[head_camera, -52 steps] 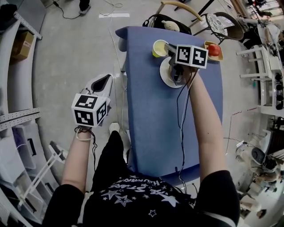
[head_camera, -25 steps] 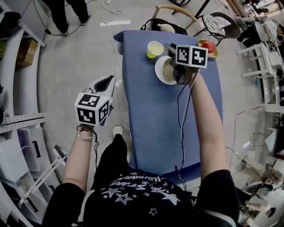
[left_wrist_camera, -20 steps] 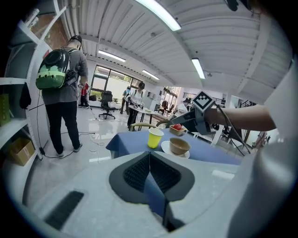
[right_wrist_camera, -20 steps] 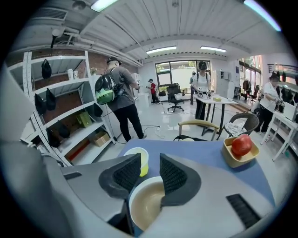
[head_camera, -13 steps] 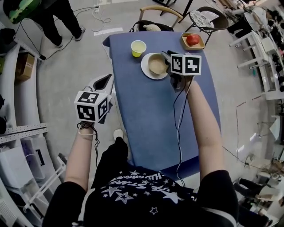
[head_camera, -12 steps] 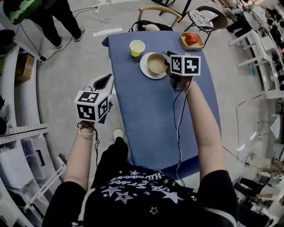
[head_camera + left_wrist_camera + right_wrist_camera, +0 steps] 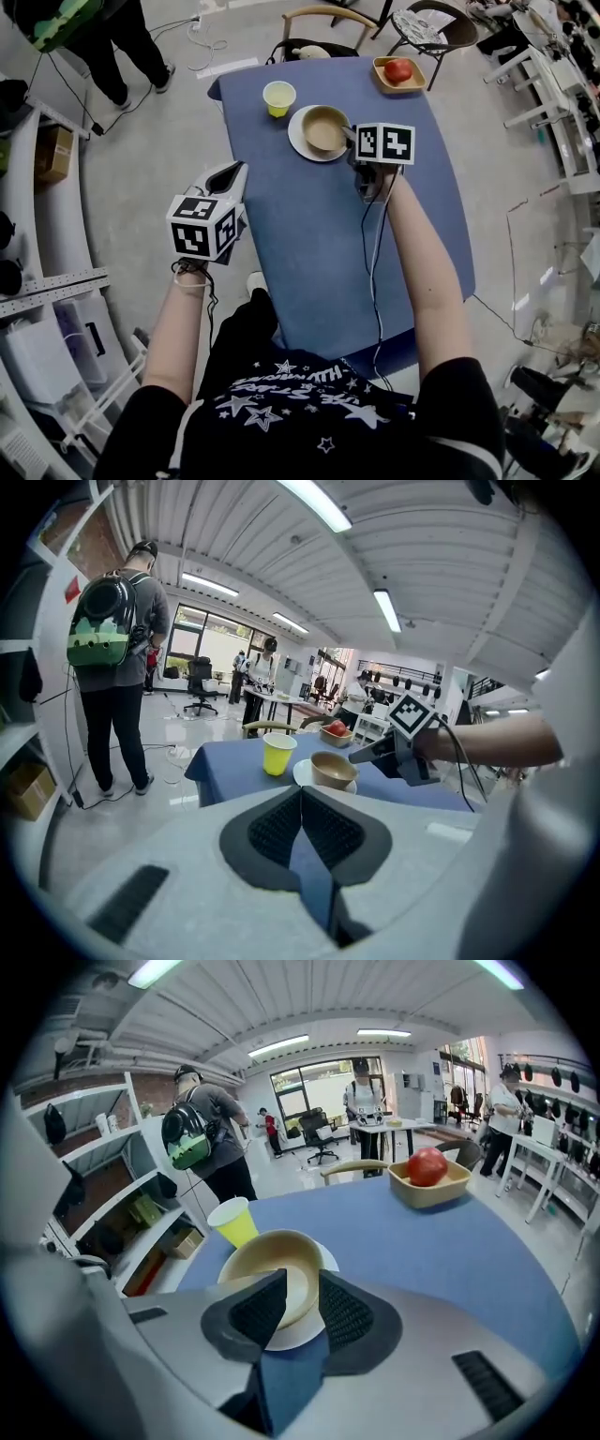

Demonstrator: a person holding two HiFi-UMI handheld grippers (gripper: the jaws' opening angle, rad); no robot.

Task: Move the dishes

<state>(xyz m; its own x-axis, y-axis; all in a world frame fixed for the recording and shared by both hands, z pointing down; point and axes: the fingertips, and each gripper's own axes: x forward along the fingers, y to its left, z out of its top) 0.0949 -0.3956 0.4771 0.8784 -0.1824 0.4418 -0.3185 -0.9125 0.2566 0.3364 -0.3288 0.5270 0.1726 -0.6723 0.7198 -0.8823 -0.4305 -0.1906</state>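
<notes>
There is one long blue table (image 7: 328, 244). On it stand one yellow paper cup (image 7: 278, 97), one round white plate (image 7: 302, 142), one round tan bowl (image 7: 325, 129) and one small wooden tray (image 7: 413, 84). The tray has one red apple (image 7: 398, 70) in it. At the far end of the table are two chairs: one light wooden chair (image 7: 328, 10) and one dark metal chair (image 7: 459, 36). One person with a green backpack (image 7: 70, 21) stands on the floor.
</notes>
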